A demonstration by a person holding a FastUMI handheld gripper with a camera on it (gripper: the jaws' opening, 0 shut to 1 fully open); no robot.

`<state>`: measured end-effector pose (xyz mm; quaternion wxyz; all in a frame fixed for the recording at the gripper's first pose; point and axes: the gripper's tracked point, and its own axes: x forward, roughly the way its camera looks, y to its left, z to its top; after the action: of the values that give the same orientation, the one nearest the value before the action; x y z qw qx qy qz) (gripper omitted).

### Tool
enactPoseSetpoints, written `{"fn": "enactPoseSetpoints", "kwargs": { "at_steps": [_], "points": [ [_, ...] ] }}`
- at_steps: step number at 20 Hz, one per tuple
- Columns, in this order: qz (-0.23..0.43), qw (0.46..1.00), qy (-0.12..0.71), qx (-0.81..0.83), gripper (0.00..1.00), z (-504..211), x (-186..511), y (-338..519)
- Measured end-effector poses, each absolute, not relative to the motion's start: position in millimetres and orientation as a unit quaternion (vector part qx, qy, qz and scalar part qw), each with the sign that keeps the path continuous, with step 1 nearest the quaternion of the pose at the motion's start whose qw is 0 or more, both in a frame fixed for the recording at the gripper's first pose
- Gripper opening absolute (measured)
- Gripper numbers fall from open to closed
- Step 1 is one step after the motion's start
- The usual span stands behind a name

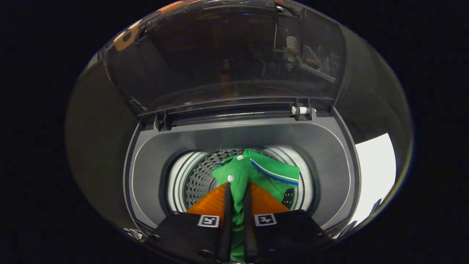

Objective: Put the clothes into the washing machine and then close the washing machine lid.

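A green polo shirt (253,172) with white buttons and a blue-and-white striped cuff hangs pinched between my two fingers. My gripper (237,189) is shut on its fabric and holds it over the round opening of the washing machine (154,172). The shirt's collar and sleeve dangle just ahead of the fingertips, above the perforated steel drum (199,179). The machine's dark transparent lid (227,58) stands raised upright behind the opening, on its hinges (302,112).
The grey top deck of the machine rings the drum mouth on all sides. A white surface (377,176) lies to the right of the machine. Dark booth wall surrounds the raised lid.
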<state>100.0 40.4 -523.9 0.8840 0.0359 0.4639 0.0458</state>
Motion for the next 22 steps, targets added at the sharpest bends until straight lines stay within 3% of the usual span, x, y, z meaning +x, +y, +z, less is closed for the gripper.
{"fn": "enactPoseSetpoints", "kwargs": {
  "at_steps": [5,9,22],
  "points": [
    [0.035,0.897,0.44,0.034,0.5,-490.1,83.5,33.3],
    [0.026,0.911,0.41,0.036,1.0,-443.4,67.7,28.8],
    [0.043,0.957,0.286,0.015,0.99,-253.0,103.7,41.7]
  ]
}}
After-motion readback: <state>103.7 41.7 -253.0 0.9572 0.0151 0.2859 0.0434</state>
